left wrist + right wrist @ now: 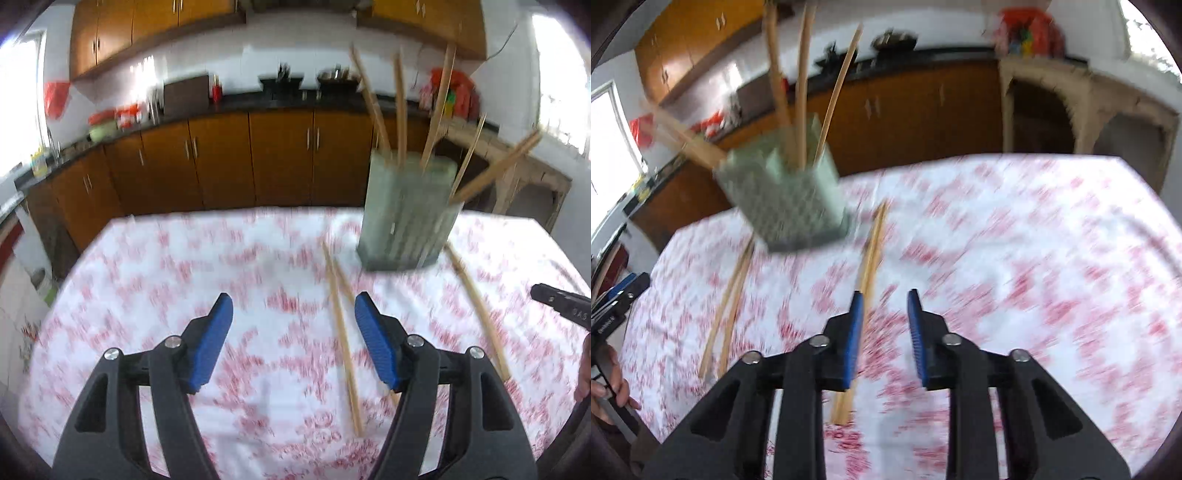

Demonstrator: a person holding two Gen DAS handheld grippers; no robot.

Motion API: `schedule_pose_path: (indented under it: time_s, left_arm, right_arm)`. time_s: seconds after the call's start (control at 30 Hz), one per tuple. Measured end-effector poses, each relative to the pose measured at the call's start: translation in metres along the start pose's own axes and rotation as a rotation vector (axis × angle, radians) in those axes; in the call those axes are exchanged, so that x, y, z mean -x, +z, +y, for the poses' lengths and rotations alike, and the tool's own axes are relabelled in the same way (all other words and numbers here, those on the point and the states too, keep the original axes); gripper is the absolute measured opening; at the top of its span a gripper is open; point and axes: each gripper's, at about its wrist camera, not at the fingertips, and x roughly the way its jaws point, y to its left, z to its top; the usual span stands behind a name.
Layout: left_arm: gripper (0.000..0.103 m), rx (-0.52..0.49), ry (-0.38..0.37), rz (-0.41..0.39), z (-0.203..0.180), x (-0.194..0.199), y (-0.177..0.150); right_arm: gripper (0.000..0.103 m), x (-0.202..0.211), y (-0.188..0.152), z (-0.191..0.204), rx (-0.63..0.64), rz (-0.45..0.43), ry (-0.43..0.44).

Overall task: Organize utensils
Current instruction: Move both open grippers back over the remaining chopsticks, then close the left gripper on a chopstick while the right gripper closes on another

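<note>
A pale green utensil holder [406, 214] stands on the table with several wooden chopsticks [400, 107] sticking out of it. It also shows in the right wrist view [786, 199]. One pair of chopsticks [341, 332] lies flat on the cloth just left of my left gripper's right finger. Another chopstick pair [478, 310] lies further right. My left gripper [293, 306] is open and empty above the cloth. My right gripper [885, 299] is open and empty, with a loose chopstick pair [866, 288] passing under its left finger. Another pair [729, 306] lies to the left.
The table carries a white cloth with a red pattern [221, 280]. Brown kitchen cabinets [258, 158] and a dark counter stand behind it. My right gripper's tip [561, 304] shows at the right edge of the left wrist view. Both views are motion-blurred.
</note>
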Motion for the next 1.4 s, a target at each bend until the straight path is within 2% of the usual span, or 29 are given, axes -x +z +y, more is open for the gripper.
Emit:
schedule_pose_path:
  time_s: [0.07,0.13,0.3,0.5,0.57,0.6,0.77,0.97,1.07,1.1,1.13,1.2,1.3,1.4]
  left_arm:
    - [0.074,0.032,-0.024,0.042,0.000,-0.011,-0.009]
    - [0.083,0.057,-0.017,0.056,0.000,-0.018,-0.019]
    - [0.085,0.007,0.010,0.070,-0.006,-0.025,-0.027]
    - [0.085,0.009,-0.007,0.103,-0.008,-0.037,-0.027]
    - [0.085,0.010,-0.013,0.113,-0.009,-0.041,-0.027]
    - [0.085,0.011,-0.018,0.119,-0.010,-0.042,-0.027]
    - [0.070,0.009,-0.058,0.137,-0.014,-0.046,-0.029]
    - [0.049,-0.035,-0.079,0.180,-0.028,-0.058,-0.035]
    - [0.029,-0.061,-0.057,0.214,-0.036,-0.070,-0.038]
    - [0.018,-0.064,-0.050,0.228,-0.037,-0.074,-0.039]
    - [0.011,-0.068,-0.035,0.217,-0.037,-0.075,-0.038]
    - [0.008,-0.056,-0.022,0.221,-0.031,-0.081,-0.033]
    - [0.008,-0.009,0.016,0.222,-0.011,-0.090,-0.025]
    - [0.011,0.018,0.023,0.215,0.005,-0.092,-0.023]
  right_arm:
    - [0.021,-0.019,-0.005,0.008,0.011,0.040,0.000]
    - [0.019,-0.036,-0.010,0.015,0.021,0.070,-0.010]
    - [0.019,-0.055,-0.013,0.015,0.017,0.099,-0.036]
    - [0.018,-0.062,-0.008,0.018,0.036,0.103,-0.045]
    - [0.014,-0.064,-0.008,0.022,0.059,0.099,-0.077]
    - [0.007,-0.065,-0.007,0.022,0.065,0.098,-0.098]
    - [0.007,-0.059,-0.001,-0.011,-0.028,0.075,-0.206]
    - [0.007,-0.054,-0.002,-0.033,-0.072,0.066,-0.206]
    - [0.007,-0.053,-0.003,-0.032,-0.059,0.060,-0.207]
    - [0.007,-0.053,-0.003,-0.033,-0.055,0.058,-0.203]
    - [0.007,-0.053,-0.002,-0.032,-0.052,0.056,-0.202]
    - [0.007,-0.055,0.000,-0.034,-0.053,0.048,-0.207]
    - [0.007,-0.053,0.001,-0.043,-0.072,0.033,-0.227]
    - [0.007,-0.052,0.000,-0.045,-0.057,0.024,-0.232]
